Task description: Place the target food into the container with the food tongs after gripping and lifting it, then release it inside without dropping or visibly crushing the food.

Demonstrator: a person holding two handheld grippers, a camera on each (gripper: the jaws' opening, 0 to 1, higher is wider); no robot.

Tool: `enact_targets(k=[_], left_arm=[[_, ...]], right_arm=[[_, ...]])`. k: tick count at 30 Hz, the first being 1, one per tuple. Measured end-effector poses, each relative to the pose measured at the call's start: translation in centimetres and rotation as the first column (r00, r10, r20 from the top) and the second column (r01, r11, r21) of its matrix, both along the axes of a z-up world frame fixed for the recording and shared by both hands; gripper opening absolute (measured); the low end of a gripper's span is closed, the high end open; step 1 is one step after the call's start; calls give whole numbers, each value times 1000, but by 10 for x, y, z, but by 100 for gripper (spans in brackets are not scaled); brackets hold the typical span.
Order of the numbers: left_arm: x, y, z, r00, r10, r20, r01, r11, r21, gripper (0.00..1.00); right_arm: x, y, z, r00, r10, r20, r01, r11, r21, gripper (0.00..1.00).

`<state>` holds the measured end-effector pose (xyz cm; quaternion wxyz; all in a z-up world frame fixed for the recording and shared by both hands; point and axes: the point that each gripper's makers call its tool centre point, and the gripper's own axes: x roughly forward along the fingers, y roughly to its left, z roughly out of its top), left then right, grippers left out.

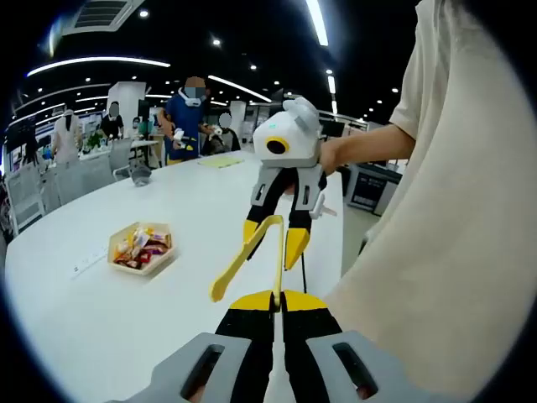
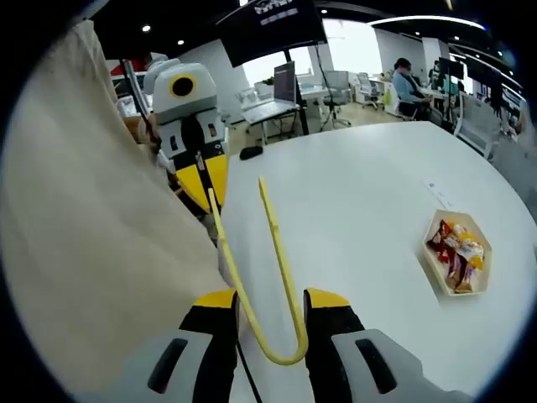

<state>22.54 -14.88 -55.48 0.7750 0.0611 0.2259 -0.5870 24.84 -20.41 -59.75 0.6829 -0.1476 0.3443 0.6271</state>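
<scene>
Nearest in the left gripper view, the left gripper (image 1: 274, 304) has its black-and-yellow jaws drawn close together, clenched on one yellow arm of the tongs (image 1: 252, 252), which rise from between the tips. Just beyond, the right gripper (image 1: 273, 245) reaches in from the right, held by a person's hand (image 1: 329, 156); its yellow tips sit on either side of the tongs' upper part. A cream shirt (image 1: 445, 235) covers the right side of that view. Left of the tongs and well apart from them, a hexagonal tray (image 1: 141, 249) of packaged snacks (image 1: 141, 248) rests on the white tabletop (image 1: 126, 319). Far behind, people stand among desks under ceiling lights.

Close up in the right gripper view, the right gripper (image 2: 270, 309) is clamped on the tongs (image 2: 277, 277): the bent end of the yellow loop sits between its jaws, each jaw against one arm, and the two arms run away from the camera. Farther along, the left gripper (image 2: 204, 189) meets the left arm of the tongs at its yellow tips. The tray (image 2: 457, 252) with the snacks (image 2: 457, 250) lies to the right on the tabletop (image 2: 361, 210), well apart from both grippers. The tongs carry no food. Desks, chairs and a seated person fill the far background.
</scene>
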Motion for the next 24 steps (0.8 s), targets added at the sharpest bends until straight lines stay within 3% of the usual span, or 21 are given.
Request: enact_targets(k=[24], left_arm=[[-8, 3, -14, 1000, -17, -22, 18, 999, 46, 0]], right_arm=[[-5, -14, -6, 1000, -8, -6, 8, 999, -31, 22]])
